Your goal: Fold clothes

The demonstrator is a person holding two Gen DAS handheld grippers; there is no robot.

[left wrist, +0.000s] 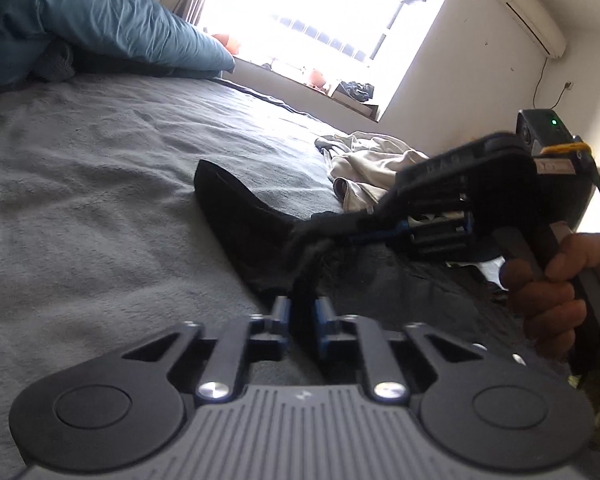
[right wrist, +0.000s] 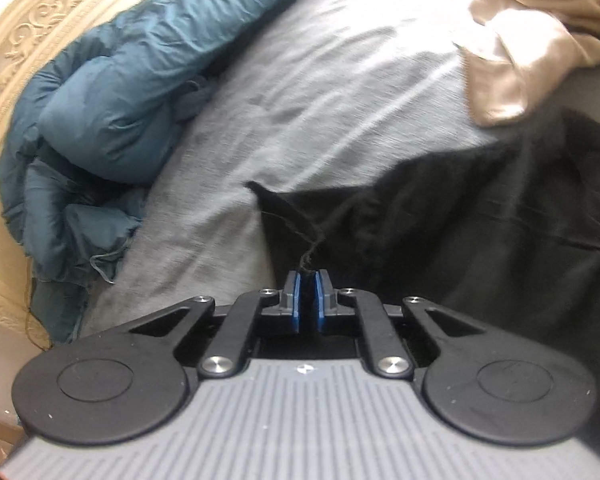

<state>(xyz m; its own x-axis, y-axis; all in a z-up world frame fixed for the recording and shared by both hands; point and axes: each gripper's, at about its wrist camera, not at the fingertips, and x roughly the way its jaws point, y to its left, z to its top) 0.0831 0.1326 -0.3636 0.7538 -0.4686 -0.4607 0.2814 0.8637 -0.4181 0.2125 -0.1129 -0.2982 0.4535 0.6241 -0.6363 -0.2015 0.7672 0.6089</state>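
A black garment lies spread on the grey bed sheet, one corner sticking out to the left. My left gripper is shut on a bunched fold of it near its front edge. My right gripper, held by a person's hand, comes in from the right and pinches the same garment just beyond. In the right wrist view my right gripper is shut, its blue pads holding a thin ridge of the black garment, which stretches away to the right.
A crumpled beige garment lies beyond the black one. A teal duvet is heaped along the carved headboard. A bright window and a wall air conditioner are behind the bed.
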